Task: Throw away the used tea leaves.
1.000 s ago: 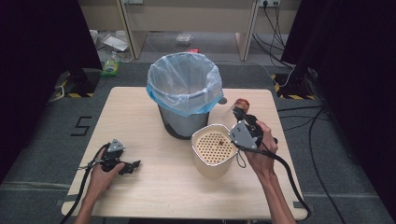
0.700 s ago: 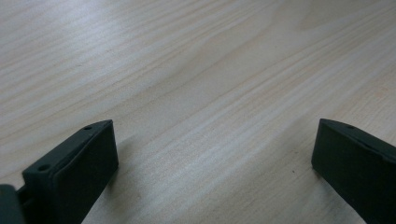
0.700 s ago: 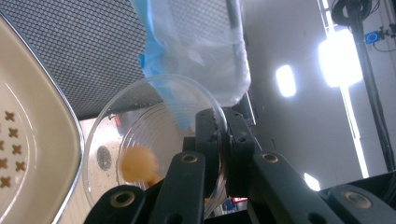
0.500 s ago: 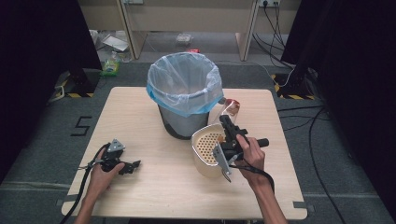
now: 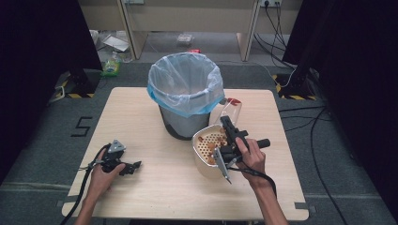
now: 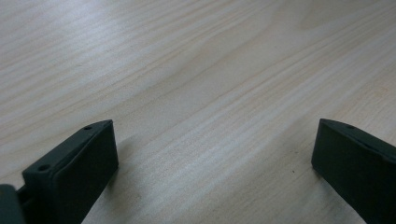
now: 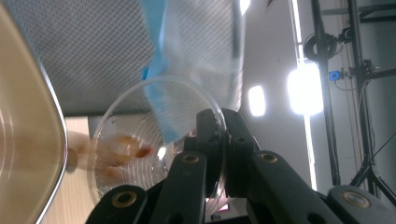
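Note:
My right gripper [image 5: 230,130] is shut on the rim of a clear plastic bowl [image 5: 231,110], held on its side beside a cream basket [image 5: 199,158] with a perforated floor. Brown food pieces [image 5: 211,146] lie in the basket. In the right gripper view the jaws [image 7: 217,126] pinch the bowl's [image 7: 135,121] wall, and blurred orange pieces [image 7: 123,145] show at its mouth, next to the basket's rim [image 7: 51,116]. My left gripper [image 5: 133,166] rests low on the table at the front left. Its jaws [image 6: 212,140] stand wide open over bare wood.
A grey bin [image 5: 185,91] lined with a clear, blue-edged bag stands at the table's [image 5: 141,112] middle back, touching the basket and close to the bowl. Cables trail from both grippers toward the front edge. Floor and shelving lie beyond the table.
The right gripper swung the bowl from upright beside the basket to tipped over its rim. Brown pieces now lie in the basket. The left gripper stayed still.

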The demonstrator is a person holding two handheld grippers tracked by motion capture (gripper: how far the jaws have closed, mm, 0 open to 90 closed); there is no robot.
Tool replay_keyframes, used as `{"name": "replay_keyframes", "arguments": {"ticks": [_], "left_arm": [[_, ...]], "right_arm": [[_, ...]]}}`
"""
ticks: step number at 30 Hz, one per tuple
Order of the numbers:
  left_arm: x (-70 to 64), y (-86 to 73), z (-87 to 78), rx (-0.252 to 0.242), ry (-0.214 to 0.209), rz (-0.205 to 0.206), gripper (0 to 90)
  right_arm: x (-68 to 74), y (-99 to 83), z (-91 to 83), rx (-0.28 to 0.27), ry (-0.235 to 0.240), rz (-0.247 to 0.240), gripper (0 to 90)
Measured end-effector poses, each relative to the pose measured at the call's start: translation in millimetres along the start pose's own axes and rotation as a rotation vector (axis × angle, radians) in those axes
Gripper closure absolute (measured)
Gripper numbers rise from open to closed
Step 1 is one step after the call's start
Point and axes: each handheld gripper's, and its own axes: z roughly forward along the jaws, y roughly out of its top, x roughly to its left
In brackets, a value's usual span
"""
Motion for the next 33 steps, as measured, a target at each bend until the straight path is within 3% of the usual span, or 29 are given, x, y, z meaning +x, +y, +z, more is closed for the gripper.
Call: {"name": "replay_keyframes", "arguments": {"ticks": [3,12,13,15,16,18,19,20,23,24,25,26,27,28,31,33], "left_arm": [[0.1,0.0,0.0,0.0,-0.001,0.0,0.0],[0.0,0.0,0.0,0.0,0.0,0.0,0.0],[0.1,0.0,0.0,0.0,0.0,0.0,0.0],[0.1,0.0,0.0,0.0,-0.001,0.0,0.0],[0.1,0.0,0.0,0.0,-0.001,0.0,0.0],[0.1,0.0,0.0,0.0,-0.001,0.0,0.0],[0.1,0.0,0.0,0.0,-0.001,0.0,0.0],[0.1,0.0,0.0,0.0,-0.001,0.0,0.0],[0.1,0.0,0.0,0.0,-0.001,0.0,0.0],[0.1,0.0,0.0,0.0,-0.001,0.0,0.0],[0.1,0.0,0.0,0.0,-0.001,0.0,0.0],[0.1,0.0,0.1,0.0,-0.001,-0.001,0.0],[0.1,0.0,0.0,0.0,-0.001,0.0,0.0],[0.1,0.0,0.0,0.0,-0.001,0.0,0.0],[0.1,0.0,0.0,0.0,0.0,0.0,0.0],[0.1,0.0,0.1,0.0,-0.001,0.0,0.0]], "right_arm": [[-5.1,3.3,-3.6,-0.023,-0.03,-0.005,87.6],[-7.0,4.9,-3.5,-0.031,-0.044,0.003,87.6],[-6.5,4.0,-2.0,-0.024,-0.028,0.009,87.6],[-10.5,0.6,-1.3,-0.018,-0.009,0.096,87.5],[-10.5,0.6,-1.3,-0.018,-0.009,0.096,87.5],[-14.0,-5.6,1.3,0.002,0.009,0.189,87.6],[-17.7,-11.9,3.4,0.016,0.045,0.292,87.5],[-17.7,-11.9,3.4,0.016,0.045,0.292,87.5],[-24.3,-25.0,6.5,0.026,0.095,0.527,87.4],[-27.4,-31.7,7.3,0.021,0.112,0.62,87.3],[-30.9,-39.9,7.9,0.026,0.138,0.748,87.3],[-30.9,-39.9,7.9,0.026,0.138,0.748,87.3],[-32.4,-43.4,8.1,0.027,0.147,0.796,87.3],[-34.5,-49.2,8.8,0.03,0.169,0.883,87.3],[-36.0,-55.7,9.9,0.035,0.199,0.981,87.3],[-36.1,-57.2,10.3,0.039,0.21,0.998,87.3]]}}
